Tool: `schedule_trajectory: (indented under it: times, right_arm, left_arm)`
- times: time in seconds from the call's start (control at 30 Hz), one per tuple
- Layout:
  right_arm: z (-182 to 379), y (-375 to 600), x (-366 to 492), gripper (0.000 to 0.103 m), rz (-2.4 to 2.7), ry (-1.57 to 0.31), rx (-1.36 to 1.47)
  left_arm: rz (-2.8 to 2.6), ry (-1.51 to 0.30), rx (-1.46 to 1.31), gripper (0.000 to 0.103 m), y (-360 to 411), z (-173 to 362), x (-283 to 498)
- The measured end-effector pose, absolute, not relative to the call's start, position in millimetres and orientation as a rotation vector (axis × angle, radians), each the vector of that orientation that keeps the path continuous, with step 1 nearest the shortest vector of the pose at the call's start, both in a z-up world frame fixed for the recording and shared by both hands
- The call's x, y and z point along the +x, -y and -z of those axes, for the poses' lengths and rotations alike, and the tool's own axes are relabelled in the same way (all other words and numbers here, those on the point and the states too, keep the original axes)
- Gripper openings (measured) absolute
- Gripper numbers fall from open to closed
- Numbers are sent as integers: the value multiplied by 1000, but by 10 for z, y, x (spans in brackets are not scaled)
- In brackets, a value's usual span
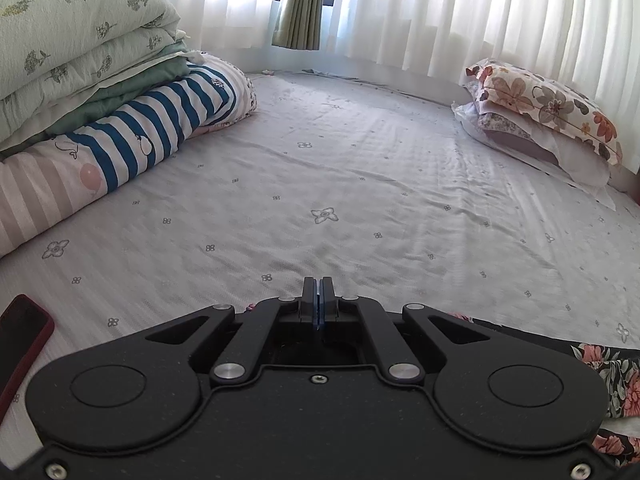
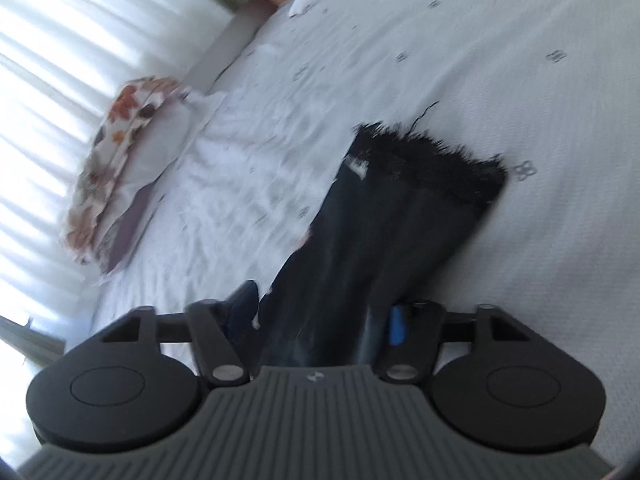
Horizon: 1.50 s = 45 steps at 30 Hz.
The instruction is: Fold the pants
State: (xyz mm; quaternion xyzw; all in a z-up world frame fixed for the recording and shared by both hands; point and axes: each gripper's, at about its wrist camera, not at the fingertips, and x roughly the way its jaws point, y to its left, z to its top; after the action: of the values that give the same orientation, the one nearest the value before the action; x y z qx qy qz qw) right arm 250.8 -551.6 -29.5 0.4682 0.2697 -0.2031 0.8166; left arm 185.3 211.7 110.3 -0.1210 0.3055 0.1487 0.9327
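Note:
A pair of dark denim pants (image 2: 400,216) lies on the pale bed sheet (image 2: 500,60) in the right wrist view, its frayed hem (image 2: 432,152) pointing away from me. My right gripper (image 2: 322,304) has the near part of the leg between its fingers, and the cloth fills the gap from pad to pad. The picture is blurred there. My left gripper (image 1: 319,284) hovers low over the sheet (image 1: 320,160) with its fingers pressed together and nothing visible between them. The pants do not show in the left wrist view.
A stack of folded quilts (image 1: 80,80) sits at the left. A floral pillow (image 1: 552,112) lies at the right by the white curtains (image 1: 440,8). A phone in a red case (image 1: 24,332) is at my near left, and a dark floral garment (image 1: 616,376) at my near right.

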Motion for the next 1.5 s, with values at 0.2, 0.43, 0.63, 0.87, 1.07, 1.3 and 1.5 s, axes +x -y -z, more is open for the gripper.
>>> schedule_trajectory:
  times: [0.2,0.43,0.63,0.87,1.07,1.3,1.5]
  right_arm:
    - [-111,5394,2386,2,486,-537,798]
    - [-678,5420,1852,1,586,-472,647]
    - [-926,5521,1110,1,635,-478,622]
    - [-757,5605,373,2,601,-552,723]
    - [-662,5543,44,2,665,-555,708]
    - [-777,5430,-401,1,692,-541,633]
    - [-595,5427,-743,2,750,-591,596]
  left_arm:
    - [-298,-604,-270,2,-2152,-1155,1741]
    - [-271,-575,-281,2,-2196,-1286,1438]
    - [-279,-585,-274,2,-2317,-1292,977]
    - [-289,-649,-306,2,-2455,-1033,559]
    - [-272,-644,-289,2,-2416,-1065,413]
    - [-272,-622,-265,2,-2447,-1199,153]
    - [-273,-726,-248,2,-2467,-858,-18]
